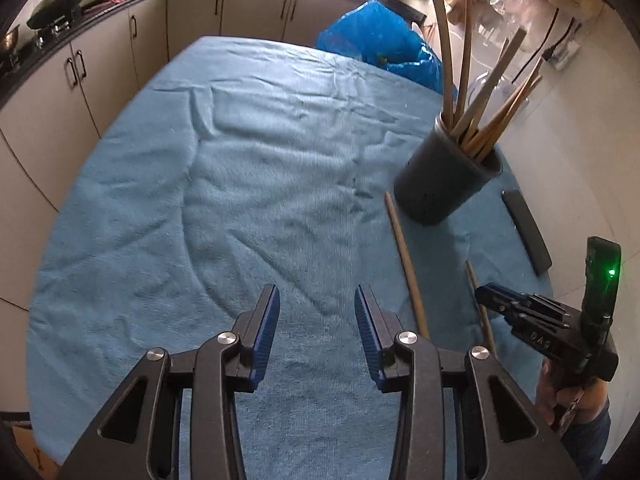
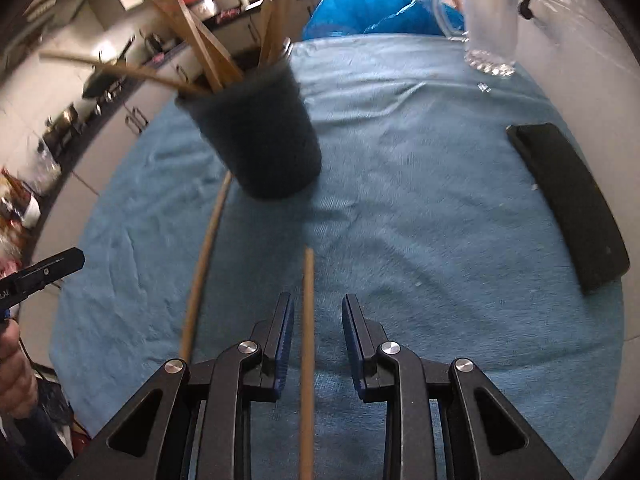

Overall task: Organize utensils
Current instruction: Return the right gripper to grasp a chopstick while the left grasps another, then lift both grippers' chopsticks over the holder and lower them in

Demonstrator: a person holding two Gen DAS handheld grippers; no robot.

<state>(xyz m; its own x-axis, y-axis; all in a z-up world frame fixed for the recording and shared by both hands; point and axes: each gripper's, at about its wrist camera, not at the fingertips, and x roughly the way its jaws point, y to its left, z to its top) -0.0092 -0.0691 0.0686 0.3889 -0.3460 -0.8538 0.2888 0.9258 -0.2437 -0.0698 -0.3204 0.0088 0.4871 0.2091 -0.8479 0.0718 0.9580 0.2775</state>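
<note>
chopstick [image 2: 307,360] between jaws, near end cropped

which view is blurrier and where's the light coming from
Right wrist view: blurrier, with the dark utensil holder and glass mug smeared. Left wrist view: sharper, the blue cloth shows crisp wrinkles. Both: daylight from blown-out windows at the top; fisheye bends the table edges.

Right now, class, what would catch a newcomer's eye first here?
A dark holder crammed with wooden utensils stands toward the right of a table under a wrinkled blue cloth. Two loose wooden sticks lie on the cloth in front of it; one stick runs between the open right gripper fingers.
</note>
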